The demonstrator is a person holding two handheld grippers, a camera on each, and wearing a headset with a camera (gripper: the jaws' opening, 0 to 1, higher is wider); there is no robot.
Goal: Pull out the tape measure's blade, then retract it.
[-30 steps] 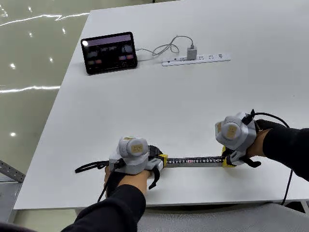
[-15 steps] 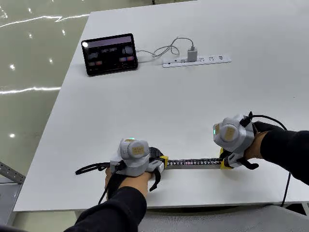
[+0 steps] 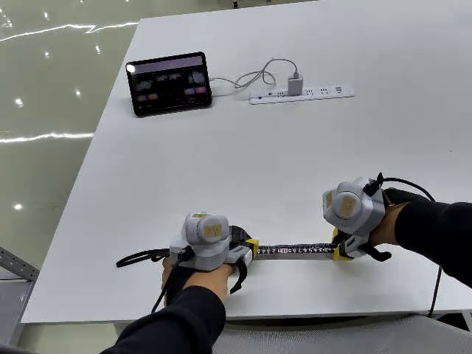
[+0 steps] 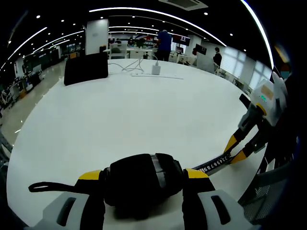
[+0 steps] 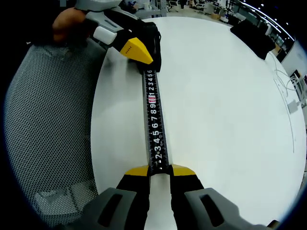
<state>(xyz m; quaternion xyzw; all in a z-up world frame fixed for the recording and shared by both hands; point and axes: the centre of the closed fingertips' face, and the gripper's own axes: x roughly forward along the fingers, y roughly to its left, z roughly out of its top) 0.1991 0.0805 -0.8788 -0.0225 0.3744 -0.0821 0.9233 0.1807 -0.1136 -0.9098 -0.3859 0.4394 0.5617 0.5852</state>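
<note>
White matte tabletop fills the head view, with a dark tablet point(image 3: 168, 81) and a white power strip point(image 3: 301, 93) well apart from the work at the far side. Near the front edge, the left gripper point(image 3: 243, 247) covers most of the black tape measure point(image 3: 237, 234). Its numbered blade point(image 3: 295, 251) lies flat, reaching the right gripper point(image 3: 339, 252).

Left gripper view: yellow-tipped jaws clamp the rounded, ribbed tape measure.

Right gripper view: jaws nearly together, pinching the blade's end. The tape measure is partly hidden behind the other gripper.
</note>
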